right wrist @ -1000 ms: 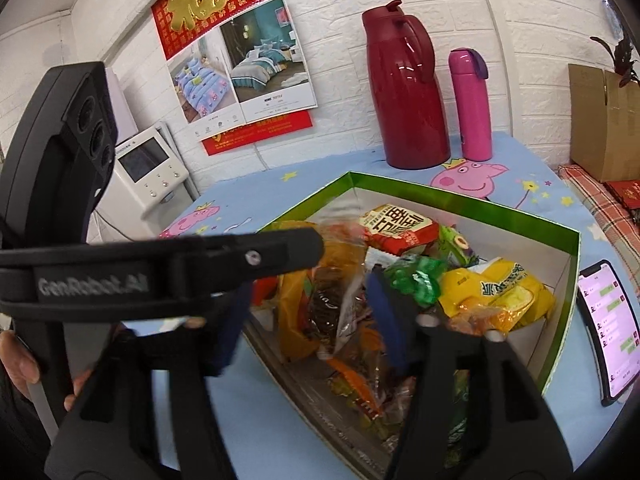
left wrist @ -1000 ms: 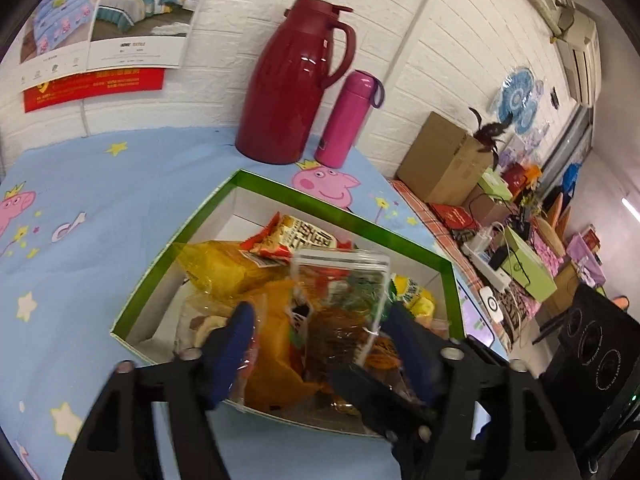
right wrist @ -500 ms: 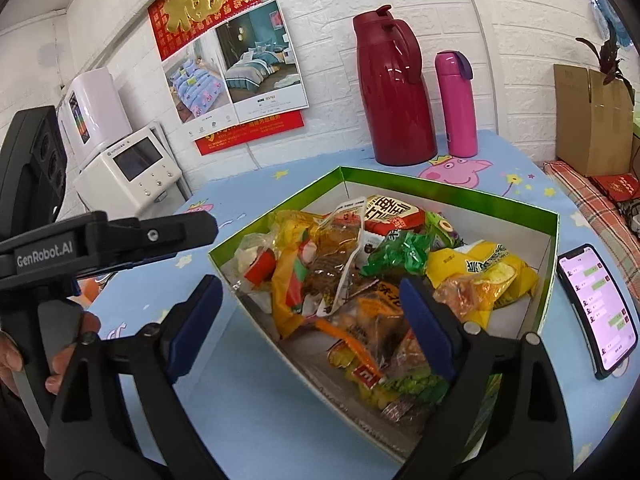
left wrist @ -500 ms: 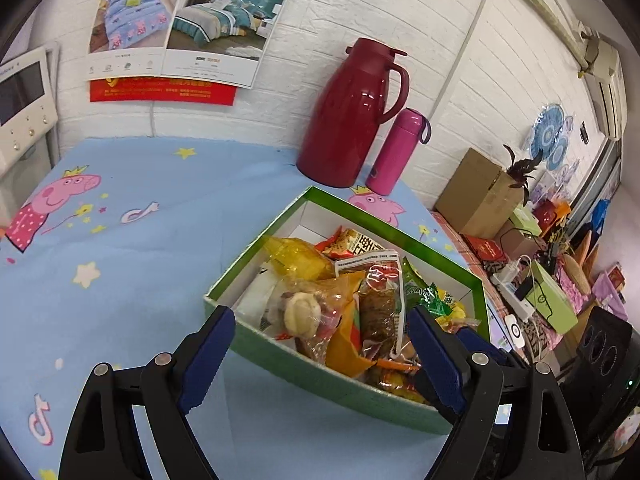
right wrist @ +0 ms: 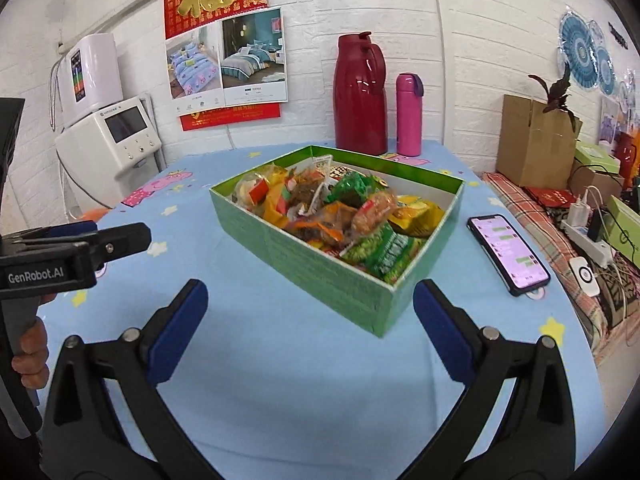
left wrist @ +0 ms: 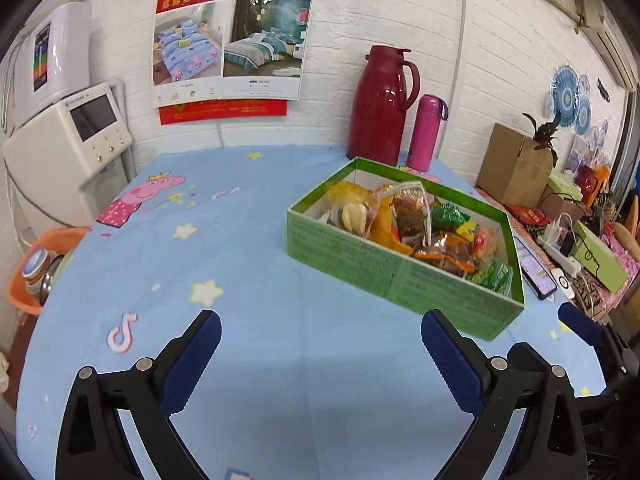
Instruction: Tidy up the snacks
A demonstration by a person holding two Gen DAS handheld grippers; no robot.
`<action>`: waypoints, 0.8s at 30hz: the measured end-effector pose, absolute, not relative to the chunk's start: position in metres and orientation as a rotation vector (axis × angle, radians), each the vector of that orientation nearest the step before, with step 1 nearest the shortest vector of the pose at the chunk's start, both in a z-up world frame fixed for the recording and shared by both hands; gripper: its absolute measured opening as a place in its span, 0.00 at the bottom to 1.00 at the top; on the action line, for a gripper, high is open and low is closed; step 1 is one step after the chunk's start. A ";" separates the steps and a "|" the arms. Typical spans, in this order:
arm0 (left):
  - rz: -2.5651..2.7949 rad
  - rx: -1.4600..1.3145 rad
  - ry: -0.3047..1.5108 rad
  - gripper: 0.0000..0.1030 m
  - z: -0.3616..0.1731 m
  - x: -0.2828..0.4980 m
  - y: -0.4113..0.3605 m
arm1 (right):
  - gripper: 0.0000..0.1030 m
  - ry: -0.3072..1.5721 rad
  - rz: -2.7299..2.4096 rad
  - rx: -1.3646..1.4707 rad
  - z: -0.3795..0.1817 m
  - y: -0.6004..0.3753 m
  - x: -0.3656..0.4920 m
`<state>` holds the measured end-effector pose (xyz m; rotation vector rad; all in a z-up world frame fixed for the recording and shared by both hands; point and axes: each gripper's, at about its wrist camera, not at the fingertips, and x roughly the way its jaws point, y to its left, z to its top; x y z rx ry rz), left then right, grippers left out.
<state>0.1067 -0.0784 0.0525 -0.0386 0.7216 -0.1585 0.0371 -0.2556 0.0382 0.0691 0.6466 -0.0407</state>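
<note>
Both my left gripper (left wrist: 320, 354) and right gripper (right wrist: 310, 320) hung with jaws spread, empty; snacks (right wrist: 340, 212) filled the box (right wrist: 320, 276) mid-surface, so I judged retreating clear best.

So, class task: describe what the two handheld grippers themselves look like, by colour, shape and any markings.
Both the left gripper and right gripper are black, angular two-finger frames with silver rivets and dark blue pads. White "GenRobot.AI" lettering marks the left gripper's side in the right wrist view. No cables or sleeves are visible.
</note>
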 end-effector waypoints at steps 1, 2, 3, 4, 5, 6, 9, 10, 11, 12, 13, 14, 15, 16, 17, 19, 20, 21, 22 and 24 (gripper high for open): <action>-0.168 -0.049 0.737 0.99 0.046 0.100 -0.079 | 0.99 0.649 -0.049 0.067 0.037 -0.255 0.030; -0.173 -0.055 0.753 0.99 0.041 0.096 -0.080 | 0.99 0.652 -0.058 0.065 0.035 -0.255 0.024; -0.173 -0.057 0.770 0.99 0.036 0.092 -0.081 | 0.99 0.656 -0.066 0.061 0.034 -0.255 0.019; -0.173 -0.055 0.784 0.99 0.030 0.087 -0.083 | 0.99 0.663 -0.077 0.056 0.032 -0.255 0.014; -0.171 -0.052 0.794 0.99 0.025 0.083 -0.084 | 0.99 0.669 -0.091 0.049 0.031 -0.255 0.010; -0.167 -0.049 0.803 0.99 0.021 0.080 -0.085 | 0.99 0.671 -0.103 0.041 0.030 -0.255 0.007; -0.164 -0.030 0.822 0.99 0.012 0.070 -0.091 | 0.99 0.679 -0.131 0.031 0.027 -0.256 0.003; -0.161 -0.018 0.825 0.99 0.010 0.067 -0.093 | 0.99 0.682 -0.135 0.033 0.026 -0.257 0.002; -0.156 -0.009 0.825 0.99 0.009 0.064 -0.095 | 0.99 0.685 -0.139 0.036 0.025 -0.257 0.002; -0.153 -0.001 0.822 0.99 0.009 0.062 -0.095 | 0.99 0.684 -0.144 0.036 0.024 -0.257 0.001; -0.151 0.005 0.819 0.99 0.009 0.060 -0.095 | 0.99 0.680 -0.151 0.034 0.024 -0.257 -0.001; -0.149 0.009 0.816 0.99 0.010 0.059 -0.095 | 0.99 0.677 -0.161 0.028 0.024 -0.256 -0.001; -0.145 0.010 0.812 0.99 0.011 0.058 -0.094 | 0.99 0.673 -0.169 0.025 0.023 -0.256 -0.003; -0.142 0.010 0.807 0.99 0.012 0.057 -0.093 | 0.99 0.671 -0.176 0.024 0.023 -0.256 -0.004; -0.140 0.009 0.803 0.99 0.013 0.057 -0.091 | 0.99 0.670 -0.180 0.026 0.023 -0.257 -0.005; -0.136 0.008 0.798 0.99 0.014 0.056 -0.089 | 0.99 0.667 -0.187 0.033 0.023 -0.258 -0.005; -0.137 0.006 0.797 0.99 0.014 0.057 -0.088 | 0.99 0.664 -0.193 0.035 0.024 -0.259 -0.006; -0.141 0.005 0.795 0.99 0.015 0.057 -0.087 | 0.99 0.664 -0.196 0.036 0.023 -0.259 -0.006; -0.141 0.006 0.792 0.99 0.014 0.056 -0.086 | 0.99 0.665 -0.197 0.037 0.023 -0.259 -0.005; -0.139 0.006 0.793 0.99 0.014 0.056 -0.084 | 0.99 0.667 -0.195 0.042 0.022 -0.260 -0.004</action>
